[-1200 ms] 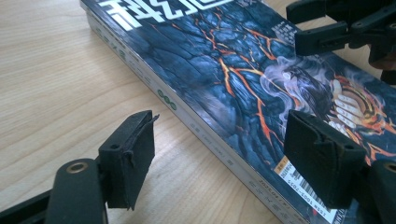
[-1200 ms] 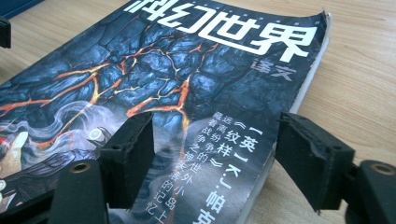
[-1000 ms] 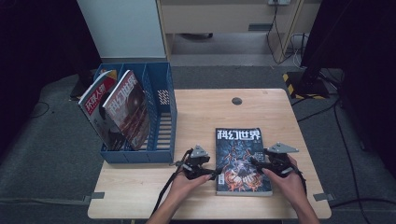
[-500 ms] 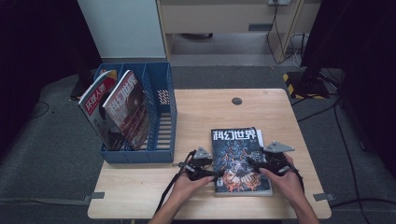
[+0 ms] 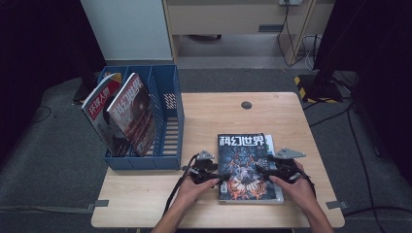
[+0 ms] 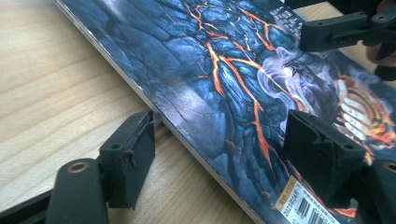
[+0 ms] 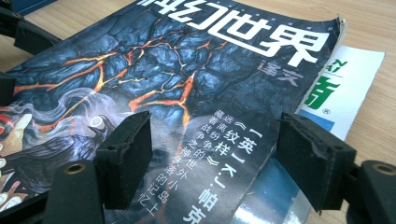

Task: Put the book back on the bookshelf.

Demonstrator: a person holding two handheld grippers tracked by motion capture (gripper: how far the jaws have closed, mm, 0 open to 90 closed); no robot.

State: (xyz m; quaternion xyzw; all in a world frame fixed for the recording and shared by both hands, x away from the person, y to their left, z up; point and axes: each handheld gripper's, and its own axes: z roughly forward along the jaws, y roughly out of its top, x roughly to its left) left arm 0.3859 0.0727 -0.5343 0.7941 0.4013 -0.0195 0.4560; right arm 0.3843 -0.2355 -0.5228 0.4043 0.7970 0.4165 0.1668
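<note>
Two magazines are stacked at the table's [image 5: 145, 204] near edge: a dark lava-cover magazine [image 5: 245, 162] on top of a white one [image 7: 345, 88] peeking out beneath. Two more magazines [image 5: 121, 114] are leaned in the one blue rack [image 5: 167, 121]. The left gripper [image 5: 214, 180] is laid low astride the top magazine's left edge, jaws apart, nothing clamped. The right gripper [image 5: 265, 172], jaws just narrowing yet unclamped, is laid over the right edge.

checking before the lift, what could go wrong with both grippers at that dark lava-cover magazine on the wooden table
1. The dark lava-cover magazine lies on a white-and-green magazine; a grab at the edge may catch both.
2. The left gripper straddles the spine with jaws apart, one pad on the wooden table, so closing may only push the magazine sideways.
3. The right gripper hovers open over the curled cover edge; it may crease.
</note>
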